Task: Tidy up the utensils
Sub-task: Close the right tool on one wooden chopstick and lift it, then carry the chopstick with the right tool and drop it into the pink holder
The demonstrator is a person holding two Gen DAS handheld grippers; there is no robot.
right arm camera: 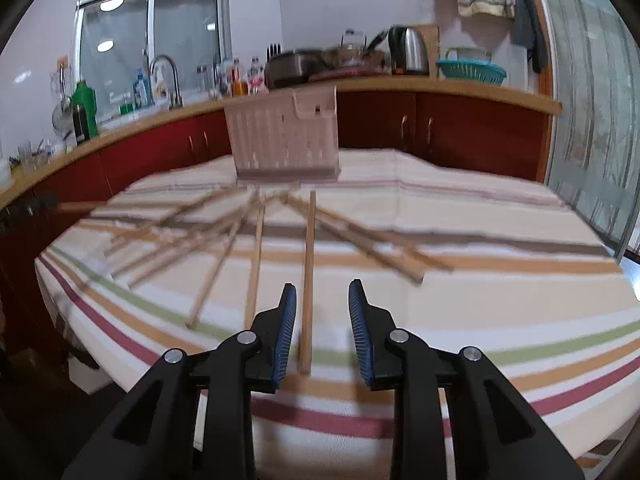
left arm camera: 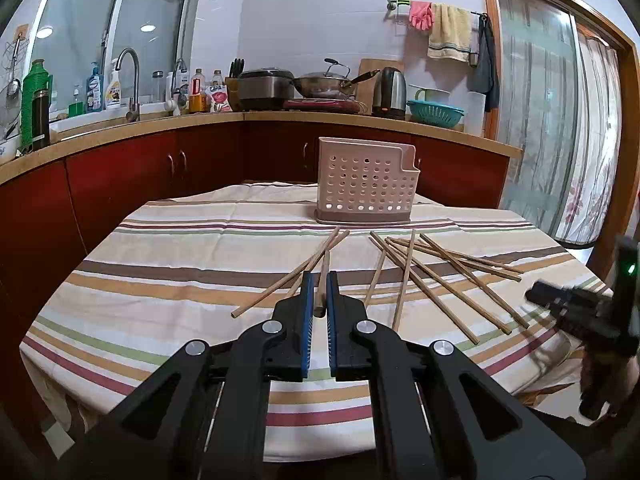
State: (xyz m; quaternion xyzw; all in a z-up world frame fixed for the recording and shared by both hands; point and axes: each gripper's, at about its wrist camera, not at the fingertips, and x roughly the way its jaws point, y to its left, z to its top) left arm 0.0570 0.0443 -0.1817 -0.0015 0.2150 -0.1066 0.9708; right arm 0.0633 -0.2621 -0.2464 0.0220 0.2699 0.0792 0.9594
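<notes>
Several wooden chopsticks [left arm camera: 440, 276] lie scattered on the striped tablecloth [left arm camera: 180, 280] in front of a pink perforated utensil holder [left arm camera: 366, 182]. My left gripper [left arm camera: 319, 280] is shut on one chopstick [left arm camera: 323, 280] that points toward the holder. My right gripper [right arm camera: 322, 292] is open and empty, low over the cloth, with one chopstick [right arm camera: 308, 272] lying between its fingers, nearer the left finger. The holder [right arm camera: 284, 140] and the other chopsticks [right arm camera: 224, 232] show blurred in the right wrist view. The right gripper's body [left arm camera: 588, 316] shows at the right edge of the left wrist view.
A kitchen counter [left arm camera: 160, 124] with red cabinets runs behind the table, carrying a sink tap, bottles, a wok, a kettle [left arm camera: 389, 92] and a teal colander [left arm camera: 435, 113]. A glass door [left arm camera: 540, 120] stands at the right.
</notes>
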